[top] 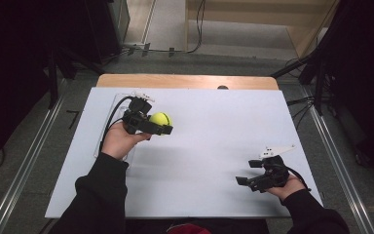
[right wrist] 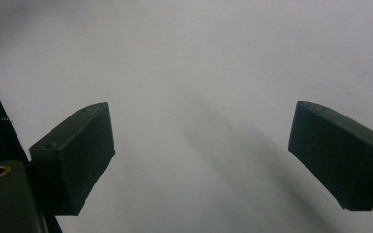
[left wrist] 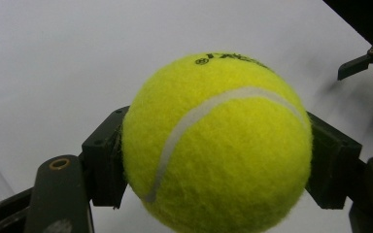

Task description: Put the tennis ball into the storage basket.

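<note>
Between the two black jaws of our left gripper (left wrist: pixel 213 165) sits the yellow tennis ball (left wrist: pixel 217 145), pinched on both sides, with the pads pressing into its felt. From the high view we see the tennis ball (top: pixel 160 119) at the far left part of the white table cover (top: pixel 209 146), held above it and not resting on it, because a soft shadow lies under the left gripper (top: pixel 161 127). So we judge that the picking up is already done, and what is left is to carry the ball to some place and set it down; where this place is, the pictures do not tell us. The ball sticks out in front of the jaws, so the grip is at its widest part and looks firm. Our right gripper (top: pixel 246 171) waits well apart, near the right front edge of the cover, with its jaws spread wide and nothing between them. Behind the cover a strip of the wooden table (top: pixel 185 81) shows.
</note>
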A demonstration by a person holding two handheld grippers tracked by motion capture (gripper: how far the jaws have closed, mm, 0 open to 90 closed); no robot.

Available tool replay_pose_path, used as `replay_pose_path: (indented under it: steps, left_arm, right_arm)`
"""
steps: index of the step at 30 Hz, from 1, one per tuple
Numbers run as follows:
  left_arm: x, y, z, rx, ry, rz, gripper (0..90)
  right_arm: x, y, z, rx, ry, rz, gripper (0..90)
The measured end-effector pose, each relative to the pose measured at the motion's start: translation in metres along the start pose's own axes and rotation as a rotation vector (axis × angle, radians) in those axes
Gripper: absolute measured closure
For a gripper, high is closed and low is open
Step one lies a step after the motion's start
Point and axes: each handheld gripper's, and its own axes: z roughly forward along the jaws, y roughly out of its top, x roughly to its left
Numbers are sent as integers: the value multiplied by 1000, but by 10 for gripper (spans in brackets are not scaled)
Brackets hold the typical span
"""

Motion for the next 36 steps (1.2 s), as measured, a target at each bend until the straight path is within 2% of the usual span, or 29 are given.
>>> replay_pose_path:
  steps: [29,34,36]
  left_arm:
    - [25,-7,-20,-20,80,-57,259]
    - [29,-9,-23,-17,114,-65,259]
    - [31,-10,-24,-20,113,-71,259]
  right_arm:
    - [0,0,0,-2,-2,1,73]
    - [0,0,0,-1,-2,1,73]
    - [0,0,0,-1,-2,1,73]
